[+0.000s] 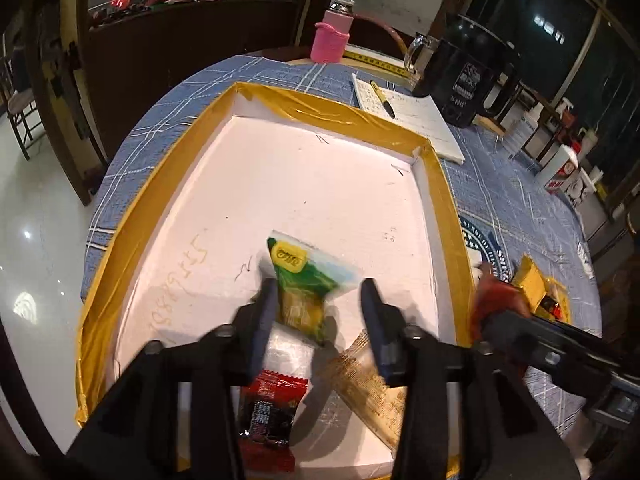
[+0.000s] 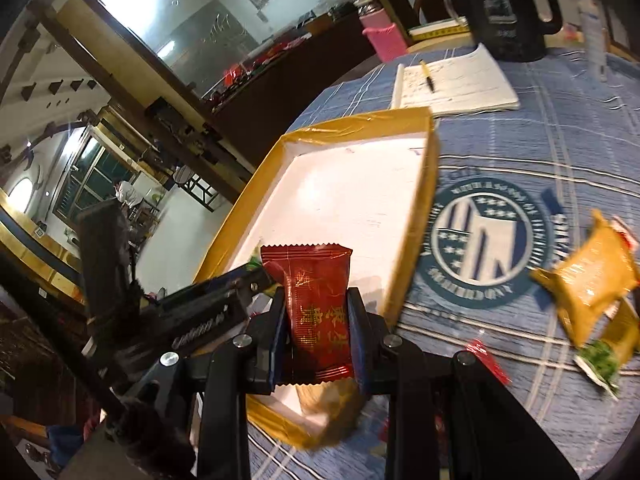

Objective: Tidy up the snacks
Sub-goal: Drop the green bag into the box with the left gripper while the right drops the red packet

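A white tray [image 1: 440, 200] with a yellow taped rim lies on the table. My left gripper [image 1: 320, 296] hangs over its near part, jaws apart. A blurred green and yellow snack packet [image 1: 306, 284] sits between the fingers, beside the left one and clear of the right one. Below it in the tray lie a red and black packet [image 1: 268, 412], a clear golden packet [image 1: 368, 384] and a pale packet [image 1: 288, 348]. My right gripper [image 2: 318, 312] is shut on a red foil packet [image 2: 316, 304], upright over the tray's near right rim [image 2: 428, 200].
Loose orange packets [image 2: 588, 276], a green one [image 2: 600, 364] and a small red one [image 2: 484, 356] lie on the blue checked cloth right of the tray. Beyond the tray are a notebook with a pen [image 1: 408, 116], a black jug [image 1: 468, 76] and a pink-sleeved bottle [image 1: 330, 42].
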A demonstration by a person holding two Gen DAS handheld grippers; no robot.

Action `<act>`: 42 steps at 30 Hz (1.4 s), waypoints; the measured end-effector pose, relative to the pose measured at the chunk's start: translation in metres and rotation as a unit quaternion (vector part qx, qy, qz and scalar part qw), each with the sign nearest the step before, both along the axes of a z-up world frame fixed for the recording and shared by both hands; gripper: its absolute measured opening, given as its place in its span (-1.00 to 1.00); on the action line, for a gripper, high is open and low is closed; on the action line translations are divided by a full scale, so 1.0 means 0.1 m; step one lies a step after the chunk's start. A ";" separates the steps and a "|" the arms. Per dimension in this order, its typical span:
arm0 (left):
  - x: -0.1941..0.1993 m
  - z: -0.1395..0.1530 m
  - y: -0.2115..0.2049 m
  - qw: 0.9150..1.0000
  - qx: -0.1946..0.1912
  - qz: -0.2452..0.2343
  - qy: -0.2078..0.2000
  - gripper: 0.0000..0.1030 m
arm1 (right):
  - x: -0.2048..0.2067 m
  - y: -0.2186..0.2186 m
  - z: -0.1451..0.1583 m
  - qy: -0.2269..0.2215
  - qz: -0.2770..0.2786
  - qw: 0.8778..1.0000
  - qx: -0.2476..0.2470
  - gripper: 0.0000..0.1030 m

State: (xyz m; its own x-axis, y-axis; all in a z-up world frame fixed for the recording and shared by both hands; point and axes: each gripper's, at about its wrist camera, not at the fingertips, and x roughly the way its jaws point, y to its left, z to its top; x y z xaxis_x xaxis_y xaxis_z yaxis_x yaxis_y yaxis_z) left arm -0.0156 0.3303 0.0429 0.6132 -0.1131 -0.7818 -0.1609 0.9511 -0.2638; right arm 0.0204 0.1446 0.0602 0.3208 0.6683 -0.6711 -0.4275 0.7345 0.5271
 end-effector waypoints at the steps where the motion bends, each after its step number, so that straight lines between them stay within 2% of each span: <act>1: -0.02 0.01 0.02 1.000 -0.006 0.002 -0.004 -0.01 | 0.02 0.04 -0.02 0.000 0.000 1.000 -0.002 -0.43; 4: -0.08 0.04 0.08 0.999 -0.029 0.007 -0.014 0.06 | 0.05 0.12 -0.04 -0.008 0.000 1.000 -0.015 -0.39; 6: -0.15 0.07 0.11 0.999 -0.040 0.009 -0.022 0.06 | 0.00 0.07 0.00 -0.020 0.002 1.000 -0.011 -0.19; 9: -0.29 0.14 0.12 0.998 -0.051 0.012 -0.039 0.11 | -0.05 -0.05 0.06 -0.038 -0.017 0.999 -0.004 -0.13; 13: -0.53 0.23 0.10 0.995 -0.078 0.017 -0.066 0.22 | -0.12 -0.11 0.00 -0.058 -0.053 0.995 -0.060 -0.12; 15: -0.63 0.26 0.07 0.993 -0.087 0.017 -0.077 0.25 | -0.14 -0.06 -0.10 -0.049 -0.049 0.994 -0.086 -0.12; 17: -0.73 0.28 0.03 0.992 -0.093 0.019 -0.083 0.27 | -0.18 0.03 -0.23 -0.029 -0.041 0.993 -0.109 -0.17; 19: -0.81 0.29 0.00 0.991 -0.098 0.018 -0.085 0.29 | -0.24 0.08 -0.33 -0.009 -0.032 0.992 -0.120 -0.61; 28: -1.05 0.42 -0.10 0.986 -0.121 0.022 -0.114 0.38 | -0.74 -0.02 -0.30 -0.011 -0.057 0.989 -0.140 -0.66; 31: -1.08 0.44 -0.17 0.986 -0.120 0.020 -0.117 0.38 | -0.90 -0.08 -0.31 -0.011 -0.057 0.989 -0.133 -0.63; 34: -1.10 0.46 -0.31 0.986 -0.120 0.010 -0.116 0.38 | -0.94 -0.11 -0.31 -0.011 -0.032 0.993 -0.112 -0.52; 36: -1.14 0.50 -0.44 0.986 -0.114 -0.007 -0.121 0.38 | -0.94 -0.29 -0.27 -0.003 -0.025 0.998 -0.065 -0.53; 38: -1.17 0.55 -0.58 0.986 -0.103 -0.028 -0.125 0.39 | -0.93 -0.59 -0.17 -0.027 -0.041 0.998 -0.039 -0.40; 40: -1.19 0.58 -0.70 0.986 -0.091 -0.047 -0.130 0.43 | -0.89 -0.97 -0.12 -0.058 -0.090 0.993 -0.052 -0.32; 42: -1.19 0.59 -0.83 0.986 -0.078 -0.062 -0.132 0.46 | -0.78 -1.33 -0.15 -0.059 -0.129 0.988 -0.065 -0.31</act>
